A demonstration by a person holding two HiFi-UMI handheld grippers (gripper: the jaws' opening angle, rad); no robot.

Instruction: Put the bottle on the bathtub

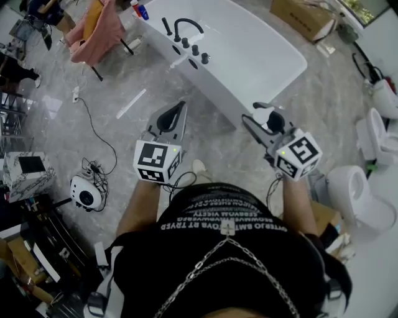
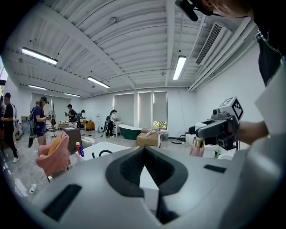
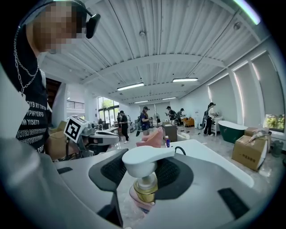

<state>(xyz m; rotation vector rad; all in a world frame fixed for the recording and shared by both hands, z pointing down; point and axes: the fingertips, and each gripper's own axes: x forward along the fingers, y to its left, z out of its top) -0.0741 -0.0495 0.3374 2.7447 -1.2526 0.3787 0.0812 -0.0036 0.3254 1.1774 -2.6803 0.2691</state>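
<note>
A pump bottle (image 3: 142,182) with a white pump head, a gold collar and a pink body sits between the jaws of my right gripper (image 3: 144,167), which is shut on it. In the head view that gripper (image 1: 260,112) hovers over the floor just short of the white bathtub's (image 1: 242,59) near rim, and the pump head (image 1: 263,116) shows between the jaws. My left gripper (image 1: 181,105) is shut and holds nothing, level with the right one and to its left. The left gripper view shows the bottle (image 2: 197,147) from the side.
A black faucet (image 1: 187,28) and knobs stand on the tub's left deck, with small bottles (image 1: 140,9) at its far corner. A chair with pink cloth (image 1: 99,25) is at the far left, a cardboard box (image 1: 301,15) beyond the tub, toilets (image 1: 364,195) on the right, cables (image 1: 93,177) on the floor.
</note>
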